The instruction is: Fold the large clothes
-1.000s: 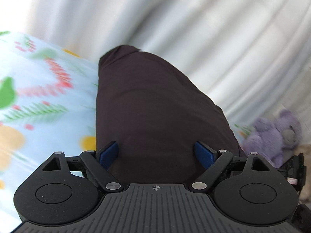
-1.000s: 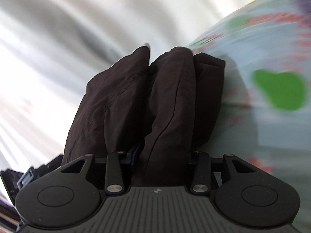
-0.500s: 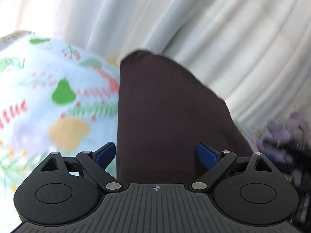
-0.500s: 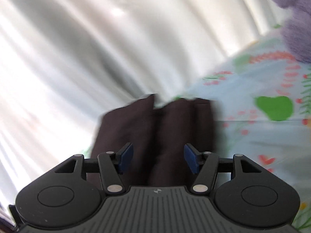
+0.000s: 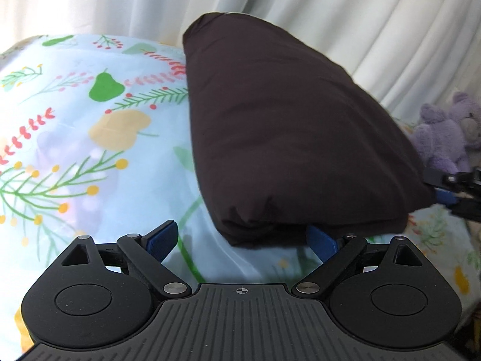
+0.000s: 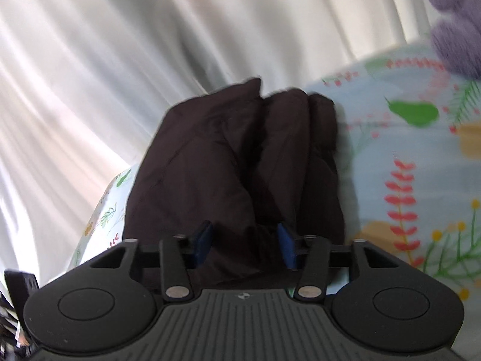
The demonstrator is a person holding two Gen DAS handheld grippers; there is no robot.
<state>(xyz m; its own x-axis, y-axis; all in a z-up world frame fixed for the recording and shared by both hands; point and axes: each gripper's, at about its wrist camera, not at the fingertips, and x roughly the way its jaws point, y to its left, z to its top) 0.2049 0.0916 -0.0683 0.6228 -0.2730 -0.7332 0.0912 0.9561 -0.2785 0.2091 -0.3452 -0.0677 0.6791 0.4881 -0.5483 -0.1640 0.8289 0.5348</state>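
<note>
Folded dark garment (image 5: 288, 138) lies centre frame on floral bed sheet (image 5: 75, 138), white curtain (image 5: 345, 15) behind; left claw (image 5: 243, 240) spread wide, holding nothing; right claw (image 6: 245, 242) just been closing, garment folds between its pads, firm grip unclear.

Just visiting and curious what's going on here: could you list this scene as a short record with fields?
Garment: dark brown, folded, lying on the sheet
Surface: floral bedsheet
Backdrop: white curtain
Also there: purple plush toy
Left fingers: open, just widened, garment's edge ahead of them
Right fingers: just closed on a fold of the garment
</note>
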